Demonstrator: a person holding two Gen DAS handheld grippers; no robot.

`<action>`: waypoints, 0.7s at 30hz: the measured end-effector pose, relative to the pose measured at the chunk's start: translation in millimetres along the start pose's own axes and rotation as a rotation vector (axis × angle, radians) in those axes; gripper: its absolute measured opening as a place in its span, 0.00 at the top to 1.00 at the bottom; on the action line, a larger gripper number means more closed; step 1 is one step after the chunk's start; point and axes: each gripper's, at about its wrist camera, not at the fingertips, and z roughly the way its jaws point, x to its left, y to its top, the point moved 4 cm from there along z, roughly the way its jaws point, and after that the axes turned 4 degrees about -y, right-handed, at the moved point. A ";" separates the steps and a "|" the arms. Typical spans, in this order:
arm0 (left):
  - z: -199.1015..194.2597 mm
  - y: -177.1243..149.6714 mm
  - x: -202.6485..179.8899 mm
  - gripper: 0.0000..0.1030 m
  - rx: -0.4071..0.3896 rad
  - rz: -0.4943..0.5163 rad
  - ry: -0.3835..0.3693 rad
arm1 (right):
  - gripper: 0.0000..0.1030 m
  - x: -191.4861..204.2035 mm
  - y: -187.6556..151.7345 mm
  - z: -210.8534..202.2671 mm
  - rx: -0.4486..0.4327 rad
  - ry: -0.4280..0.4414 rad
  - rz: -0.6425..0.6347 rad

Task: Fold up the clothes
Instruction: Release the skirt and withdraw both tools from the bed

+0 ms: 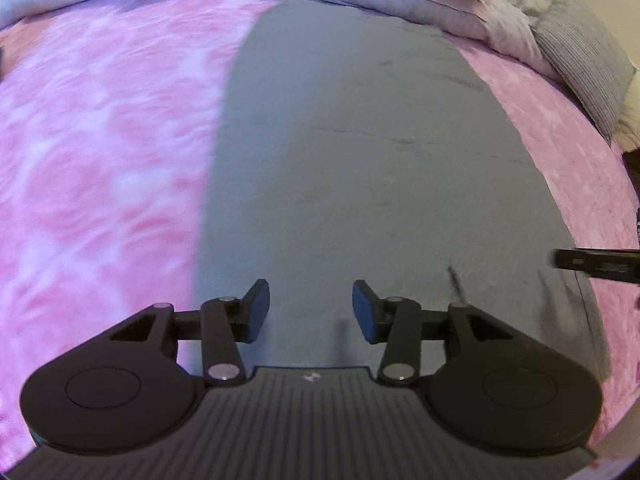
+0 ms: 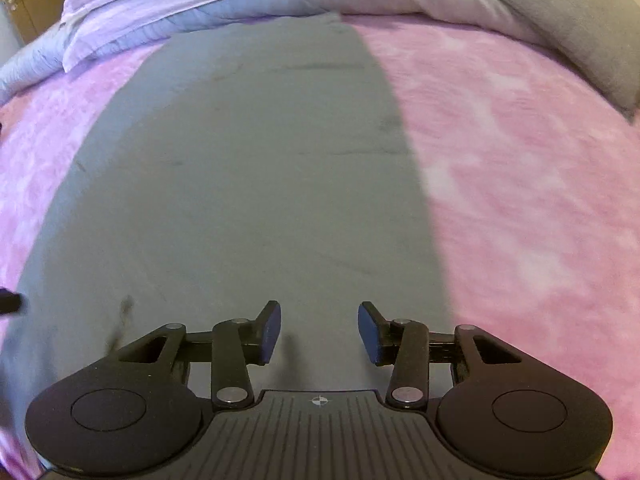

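A long gray garment (image 1: 360, 168) lies flat on a pink mottled bedspread (image 1: 100, 160), running from the bottom of each frame up to the bedding at the top. In the left wrist view its left edge curves from the lower centre up to the upper middle, with broad pink cover open on the left and a narrower pink strip on the right. In the right wrist view the gray cloth (image 2: 240, 180) fills the left and centre, its right edge running straight up the middle, and open pink cover (image 2: 520, 200) takes the right half.

The cloth looks soft and matte, with a few faint creases crossing it and a small dark fold near its lower edge. The bedspread looks plush and blotchy.

The left gripper (image 1: 311, 308) stands released, its blue pads apart with nothing between them, above the garment's lower left part. The right gripper (image 2: 319, 332) is likewise released and empty, over the gray cloth near its right edge.

At the top lie folded lavender and pale blue quilts (image 2: 200, 4), and a gray ribbed cushion (image 1: 584, 60) sits at the upper right.
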 end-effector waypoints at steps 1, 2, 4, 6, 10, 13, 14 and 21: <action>10.9 -3.4 -7.3 0.60 0.009 0.007 0.008 | 0.61 1.9 -8.2 6.6 0.021 -0.002 0.013; 17.6 -9.3 -9.0 0.60 0.028 0.006 0.008 | 0.61 4.1 -17.2 13.6 0.063 0.003 0.040; 27.1 -27.7 -7.5 0.60 0.086 0.002 0.014 | 0.59 5.4 -39.4 3.7 0.034 -0.010 0.044; 16.2 -50.5 -9.4 0.58 0.070 0.061 0.012 | 0.55 5.6 -71.1 -11.9 0.077 -0.011 0.019; -9.8 -96.5 -4.2 0.57 0.129 0.112 -0.009 | 0.50 0.8 -130.4 -45.8 0.129 -0.007 0.015; -23.3 -115.1 1.2 0.57 0.192 0.107 -0.017 | 0.47 1.8 -155.5 -56.8 0.229 -0.005 0.059; -27.0 -117.4 1.7 0.57 0.209 0.102 -0.017 | 0.46 1.7 -161.9 -56.5 0.290 -0.001 0.074; -66.9 -109.3 -6.0 0.58 0.289 0.025 -0.010 | 0.46 6.6 -143.1 -92.0 0.340 0.096 0.155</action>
